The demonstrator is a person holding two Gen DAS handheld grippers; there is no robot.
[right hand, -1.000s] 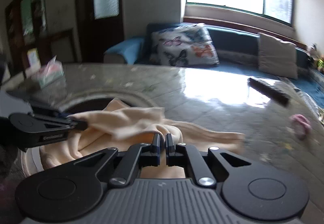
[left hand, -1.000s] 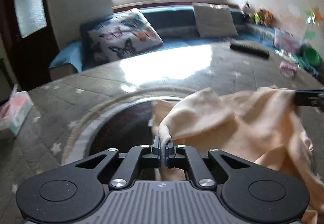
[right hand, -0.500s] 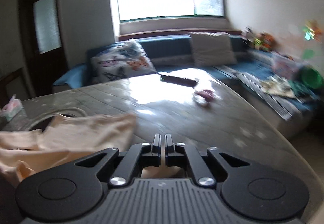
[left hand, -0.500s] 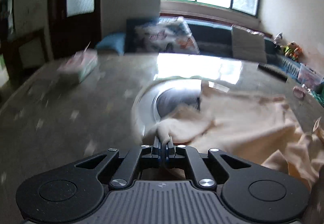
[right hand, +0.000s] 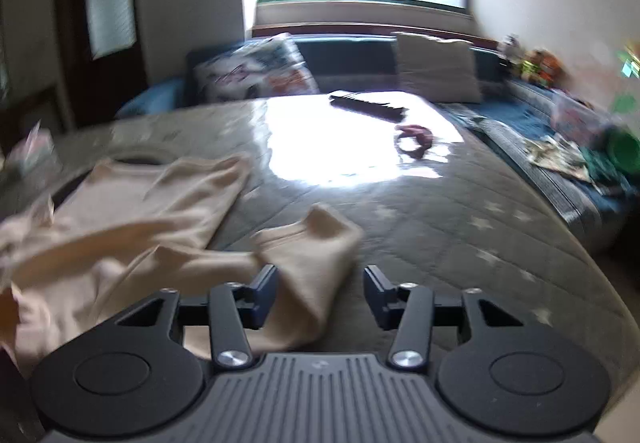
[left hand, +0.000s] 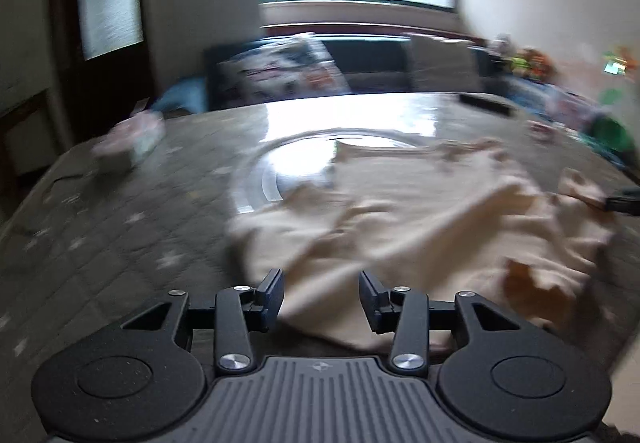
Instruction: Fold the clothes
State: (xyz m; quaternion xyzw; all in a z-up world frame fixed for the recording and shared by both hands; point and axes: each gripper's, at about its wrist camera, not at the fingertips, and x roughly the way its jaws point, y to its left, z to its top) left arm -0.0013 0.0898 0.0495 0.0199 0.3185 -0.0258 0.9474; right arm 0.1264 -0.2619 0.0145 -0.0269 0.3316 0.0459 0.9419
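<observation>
A pale peach garment [left hand: 420, 227] lies spread and rumpled on the grey star-patterned table cover [left hand: 120, 243]. My left gripper [left hand: 321, 297] has its jaws opening, with the garment's near left edge lying loose between them and no pad pressing it. In the right wrist view the same garment [right hand: 132, 219] stretches to the left, and one corner of it [right hand: 316, 255] lies between the opening jaws of my right gripper [right hand: 319, 295], also loose. The right gripper's tip shows dark at the left view's right edge.
A round inset [left hand: 280, 171] in the table lies partly under the garment. A tissue pack [left hand: 132, 139] sits far left, a dark remote [right hand: 366, 107] and a pink item [right hand: 414, 137] far right. A blue sofa [right hand: 348, 59] with cushions runs behind; the table's edge drops off at right.
Both grippers, shut on the garment's edges before, have opened and let it go. They moved apart, drawing the garment out wider, and it now lies on the table.
</observation>
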